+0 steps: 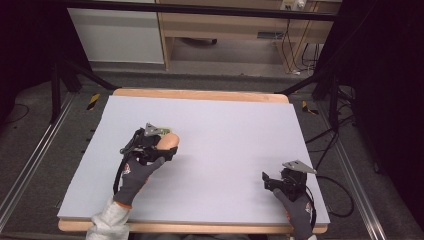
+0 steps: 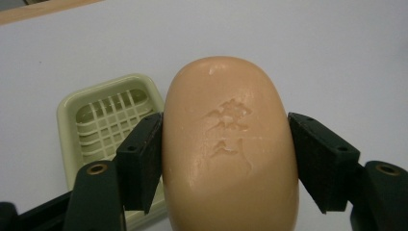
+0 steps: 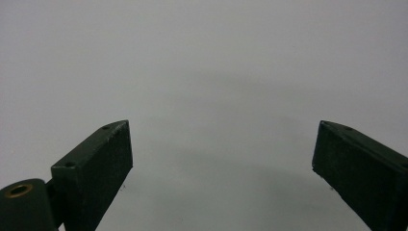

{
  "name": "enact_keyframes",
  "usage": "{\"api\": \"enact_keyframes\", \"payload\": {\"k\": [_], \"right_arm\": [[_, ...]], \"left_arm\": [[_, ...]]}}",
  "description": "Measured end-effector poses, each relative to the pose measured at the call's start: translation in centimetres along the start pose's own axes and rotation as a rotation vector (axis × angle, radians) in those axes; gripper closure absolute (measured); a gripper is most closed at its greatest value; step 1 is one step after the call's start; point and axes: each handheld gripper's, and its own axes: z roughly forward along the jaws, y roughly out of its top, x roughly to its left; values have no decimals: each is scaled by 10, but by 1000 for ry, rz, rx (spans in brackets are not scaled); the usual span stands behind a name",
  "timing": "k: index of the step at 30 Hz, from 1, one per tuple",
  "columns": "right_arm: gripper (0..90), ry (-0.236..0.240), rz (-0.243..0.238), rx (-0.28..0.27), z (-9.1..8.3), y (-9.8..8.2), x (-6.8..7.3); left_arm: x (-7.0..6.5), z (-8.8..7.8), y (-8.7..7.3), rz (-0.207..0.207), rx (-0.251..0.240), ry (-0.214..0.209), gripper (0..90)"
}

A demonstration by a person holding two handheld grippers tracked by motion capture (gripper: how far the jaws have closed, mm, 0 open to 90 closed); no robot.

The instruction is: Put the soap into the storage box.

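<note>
So the left gripper (image 2: 226,159) has a bar of soap (image 2: 230,149) clamped between its two black jaws, one pad pressed against each long side. The soap is peach-orange, oval, with a stamped mark on its top face, and it sticks out well past the jaw tips. In the left gripper view it looks lifted off the surface, though I can't say for sure.

Just beyond and to the left of the soap in that view sits a pale green soap dish (image 2: 108,120) with a slotted grid floor. The dish lies flat on the table, and the left jaw covers its near corner. Soap and dish look apart, not touching. From the high view the left gripper (image 1: 167,142) is left of the table's middle, with the soap (image 1: 170,140) poking out toward the far side and a bit of the dish (image 1: 162,131) peeking out behind the gripper's grey plate.

The right gripper (image 3: 221,163) has its jaws spread wide with nothing between them, just bare table underneath. In the high view it sits near the right front corner (image 1: 272,181), well apart from the soap.

The table (image 1: 225,145) has a pale lavender-grey top with a wooden edge. Around it there's grey floor, metal rails on both sides, black stand legs, cables off to the right, and wooden furniture at the back.
</note>
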Motion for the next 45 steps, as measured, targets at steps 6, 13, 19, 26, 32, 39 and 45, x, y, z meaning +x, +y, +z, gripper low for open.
{"api": "enact_keyframes", "payload": {"k": [6,13,19,26,32,39,45], "right_arm": [[72,2,1,0,0,0,1],[71,0,1,-1,0,0,0],[71,-1,4,0,1,0,1],[72,-2,3,2,1,0,0],[71,-2,6,1,1,0,1],[71,0,3,1,1,0,1],[71,-3,-1,3,1,0,1]], "left_arm": [[8,3,3,-12,0,15,317],[19,7,2,-34,8,40,317],[30,12,1,-45,17,65,317],[40,21,4,-70,18,79,317],[46,29,3,-79,31,91,318],[51,35,-1,-79,46,102,318],[54,40,-4,-86,53,110,318]]}}
